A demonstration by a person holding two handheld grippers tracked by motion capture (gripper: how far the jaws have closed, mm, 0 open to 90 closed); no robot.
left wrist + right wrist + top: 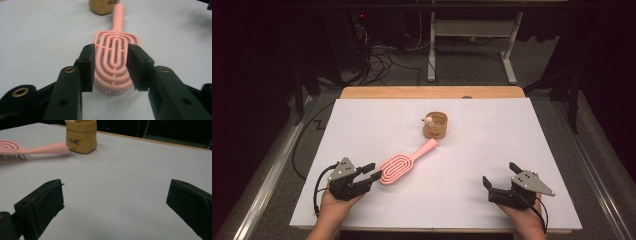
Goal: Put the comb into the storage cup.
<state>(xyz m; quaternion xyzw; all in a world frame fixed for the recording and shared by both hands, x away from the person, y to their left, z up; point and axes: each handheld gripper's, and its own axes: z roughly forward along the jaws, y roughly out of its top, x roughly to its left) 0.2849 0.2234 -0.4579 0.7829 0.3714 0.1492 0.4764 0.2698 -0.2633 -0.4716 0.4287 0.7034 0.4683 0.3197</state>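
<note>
Flanking the pink brush [115, 53], left gripper [111, 67] fingers stand apart.

In the left gripper view the pink brush's [116, 53] near end sits behind the two black jaws of the left tongs [111, 68], so whether the pads touch it cannot be told. At twelve o'clock there, the tan pot [102, 6] is cut by the top edge. In the high view, the small pale thing [429, 120] in that pot is too small to identify.
</note>
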